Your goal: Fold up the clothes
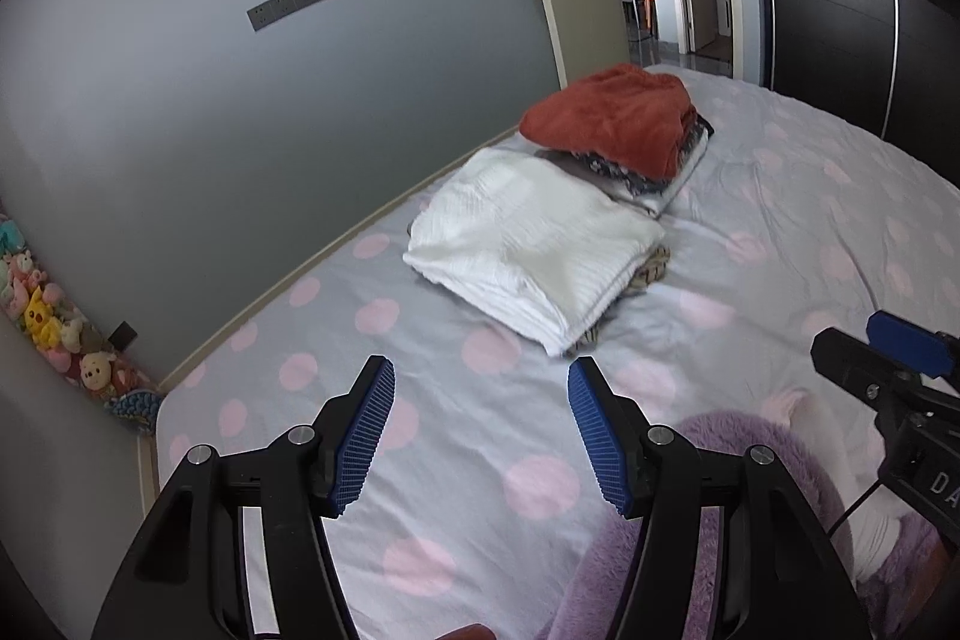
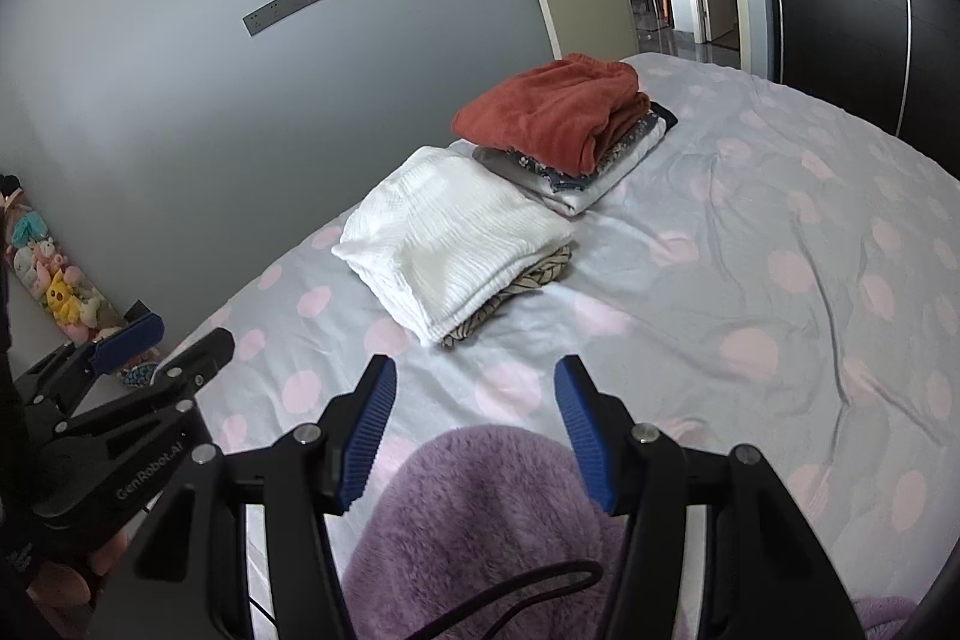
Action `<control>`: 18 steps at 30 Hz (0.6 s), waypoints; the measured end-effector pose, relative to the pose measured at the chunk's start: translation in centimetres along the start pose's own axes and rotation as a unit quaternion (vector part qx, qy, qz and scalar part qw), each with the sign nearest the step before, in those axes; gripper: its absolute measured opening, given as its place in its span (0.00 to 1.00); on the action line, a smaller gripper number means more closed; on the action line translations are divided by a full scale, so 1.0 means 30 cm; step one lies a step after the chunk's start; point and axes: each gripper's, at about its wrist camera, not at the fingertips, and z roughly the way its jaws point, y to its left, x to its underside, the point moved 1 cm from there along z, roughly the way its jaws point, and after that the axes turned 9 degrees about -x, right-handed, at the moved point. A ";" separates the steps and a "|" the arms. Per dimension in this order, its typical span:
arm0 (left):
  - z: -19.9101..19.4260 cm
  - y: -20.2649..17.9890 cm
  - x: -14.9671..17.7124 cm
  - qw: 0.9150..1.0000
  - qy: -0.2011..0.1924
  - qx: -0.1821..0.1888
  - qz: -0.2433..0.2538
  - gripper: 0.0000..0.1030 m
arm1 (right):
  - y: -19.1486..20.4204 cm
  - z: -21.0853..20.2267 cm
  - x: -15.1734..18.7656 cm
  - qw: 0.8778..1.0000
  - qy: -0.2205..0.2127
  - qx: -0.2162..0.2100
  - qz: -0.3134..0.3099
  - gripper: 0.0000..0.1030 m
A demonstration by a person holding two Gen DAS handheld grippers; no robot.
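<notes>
Bed sheet [image 2: 750, 244], grey with pink dots: two stacks of folded clothes near the wall side, a white garment [image 2: 444, 232] topping the nearer, a rust-red garment [image 2: 552, 112] topping the farther, the stacks possibly touching. Left gripper [image 1: 480, 430] and right gripper [image 2: 474, 430]: both spread wide, holding nothing. Purple fleece [image 2: 480, 520]: on the bed's near edge, below the right gripper.
</notes>
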 end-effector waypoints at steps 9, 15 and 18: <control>-0.026 -0.034 0.040 1.000 0.001 -0.007 0.010 0.60 | -0.011 -0.049 0.033 1.000 -0.009 -0.005 -0.006 0.52; -0.041 -0.047 0.034 1.000 -0.006 -0.017 0.017 0.60 | -0.022 -0.058 0.040 1.000 -0.008 -0.011 -0.004 0.52; -0.040 -0.061 0.033 1.000 -0.004 -0.020 0.023 0.60 | -0.040 -0.054 0.048 1.000 -0.004 -0.008 0.001 0.52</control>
